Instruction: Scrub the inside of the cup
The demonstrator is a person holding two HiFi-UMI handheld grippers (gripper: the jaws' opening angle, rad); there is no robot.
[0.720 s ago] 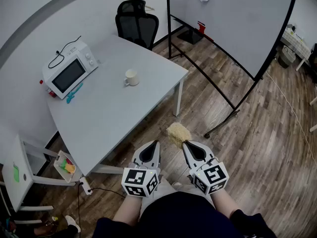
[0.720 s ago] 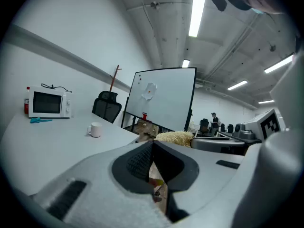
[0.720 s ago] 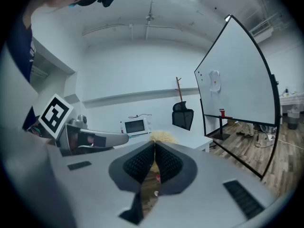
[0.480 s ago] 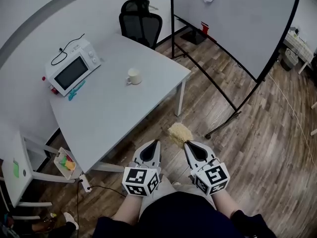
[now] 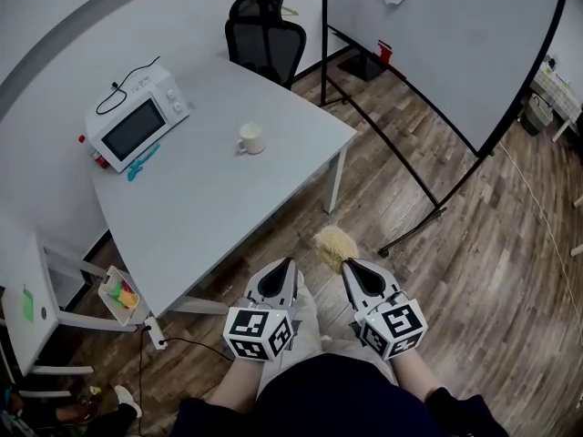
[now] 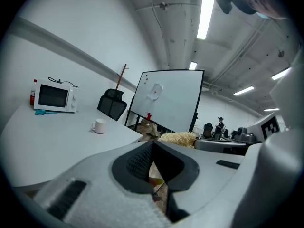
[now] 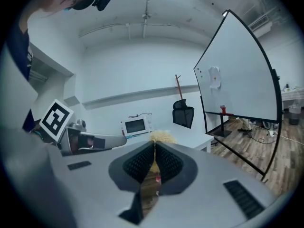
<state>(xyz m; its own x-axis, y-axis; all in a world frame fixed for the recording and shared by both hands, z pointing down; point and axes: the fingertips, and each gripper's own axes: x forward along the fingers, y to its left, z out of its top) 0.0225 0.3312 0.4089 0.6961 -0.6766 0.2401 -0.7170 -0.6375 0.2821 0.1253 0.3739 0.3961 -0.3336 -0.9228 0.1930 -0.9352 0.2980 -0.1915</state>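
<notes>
Where the tabletop (image 5: 209,208) nears its far right edge, a white cup (image 5: 251,138) stands upright, handle toward the microwave (image 5: 137,126). Jaws of the left gripper (image 5: 288,263) closed, empty; right gripper (image 5: 347,264) pinches a straw-coloured scrubber (image 5: 332,246).

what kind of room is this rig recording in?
Most likely an office or lab meeting room. A plain white table carries a microwave and a cup, a black office chair stands at its far side, and a large freestanding whiteboard stands on the wood-look floor.
</notes>
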